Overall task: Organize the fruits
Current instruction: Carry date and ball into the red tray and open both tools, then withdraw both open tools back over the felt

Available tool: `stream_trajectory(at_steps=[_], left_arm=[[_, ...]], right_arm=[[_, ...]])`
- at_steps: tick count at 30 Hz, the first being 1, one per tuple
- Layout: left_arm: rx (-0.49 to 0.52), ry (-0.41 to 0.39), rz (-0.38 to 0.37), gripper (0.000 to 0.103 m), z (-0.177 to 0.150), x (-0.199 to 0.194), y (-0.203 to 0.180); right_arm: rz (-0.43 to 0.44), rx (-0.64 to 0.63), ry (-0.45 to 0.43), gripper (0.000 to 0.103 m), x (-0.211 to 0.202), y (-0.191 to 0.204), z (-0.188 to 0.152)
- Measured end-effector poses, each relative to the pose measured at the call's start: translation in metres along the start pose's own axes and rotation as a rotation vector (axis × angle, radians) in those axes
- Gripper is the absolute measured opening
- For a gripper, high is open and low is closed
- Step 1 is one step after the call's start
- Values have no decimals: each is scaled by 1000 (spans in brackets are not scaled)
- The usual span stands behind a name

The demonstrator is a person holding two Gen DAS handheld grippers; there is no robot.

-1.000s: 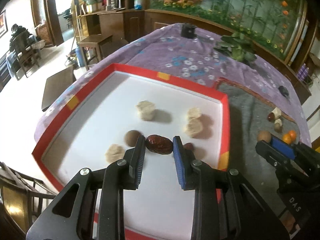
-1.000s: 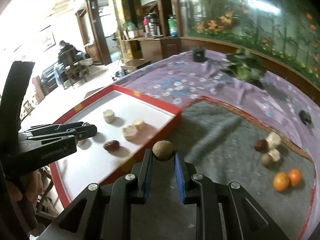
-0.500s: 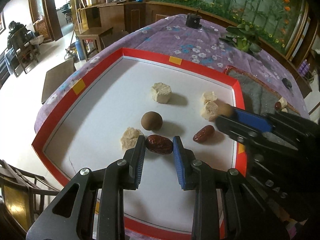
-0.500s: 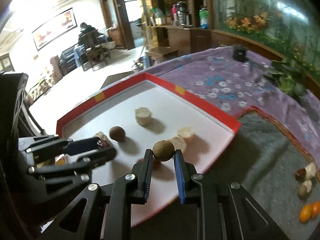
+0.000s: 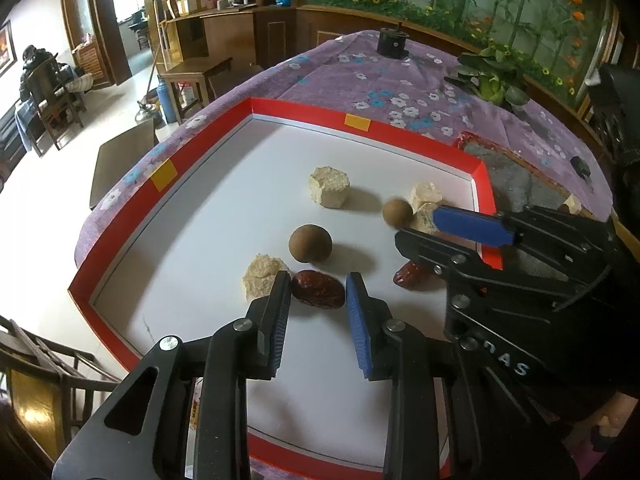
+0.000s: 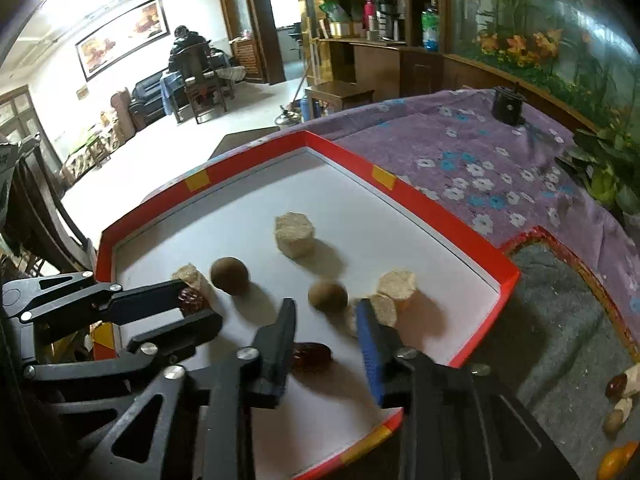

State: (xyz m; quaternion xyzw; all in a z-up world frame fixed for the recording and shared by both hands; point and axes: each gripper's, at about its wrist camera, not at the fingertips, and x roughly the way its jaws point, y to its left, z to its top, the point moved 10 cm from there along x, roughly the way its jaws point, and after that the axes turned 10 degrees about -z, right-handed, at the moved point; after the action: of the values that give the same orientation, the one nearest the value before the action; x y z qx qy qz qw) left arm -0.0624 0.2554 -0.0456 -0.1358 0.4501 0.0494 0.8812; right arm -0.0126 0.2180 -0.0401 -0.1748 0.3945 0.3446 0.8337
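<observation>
A white tray with a red rim (image 5: 416, 137) (image 6: 448, 216) holds several fruits. My left gripper (image 5: 318, 285) (image 6: 192, 306) is open with a red date (image 5: 318, 289) between its fingers, resting on the tray floor. My right gripper (image 6: 326, 308) (image 5: 420, 220) is open just above the tray, and a small brown round fruit (image 6: 328, 295) (image 5: 397, 211) sits free in front of its fingertips. A second brown round fruit (image 5: 310, 243) (image 6: 229, 275), beige chunks (image 5: 329, 186) (image 6: 294, 234) and another red date (image 5: 410, 274) (image 6: 310, 354) lie on the tray.
A grey mat (image 6: 560, 320) right of the tray holds more fruits, including orange ones (image 6: 616, 456) and a date with beige pieces (image 6: 620, 386). A purple flowered cloth (image 5: 380, 80) covers the table. A potted plant (image 5: 490, 80) and a black holder (image 5: 392, 42) stand at the back.
My right gripper has moved over the tray, opened and let go of the small brown fruit, which now rests on the tray floor. My left gripper has stayed around the date.
</observation>
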Motion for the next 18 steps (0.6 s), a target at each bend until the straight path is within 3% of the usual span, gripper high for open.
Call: stream_trajectory(at_steps=[4, 6, 8, 11, 14, 18], left_arm=[[-9, -3, 9, 36, 2, -1, 0], [-9, -17, 23, 43, 3, -3, -1], [-11, -32, 33, 57, 6, -6, -2], [-14, -40, 30, 67, 9, -7, -8], [7, -43, 26, 67, 13, -6, -21], [37, -43, -1, 67, 16, -4, -46]], right_arm=[[3, 28, -12, 33, -11, -6, -4], [-16, 28, -31, 33, -18, -10, -5], [-23, 44, -45, 33, -24, -15, -6], [-27, 88, -73, 34, -39, -26, -8], [-58, 97, -90, 43, -51, -36, -14], [-100, 130, -109, 44, -69, -56, -28]])
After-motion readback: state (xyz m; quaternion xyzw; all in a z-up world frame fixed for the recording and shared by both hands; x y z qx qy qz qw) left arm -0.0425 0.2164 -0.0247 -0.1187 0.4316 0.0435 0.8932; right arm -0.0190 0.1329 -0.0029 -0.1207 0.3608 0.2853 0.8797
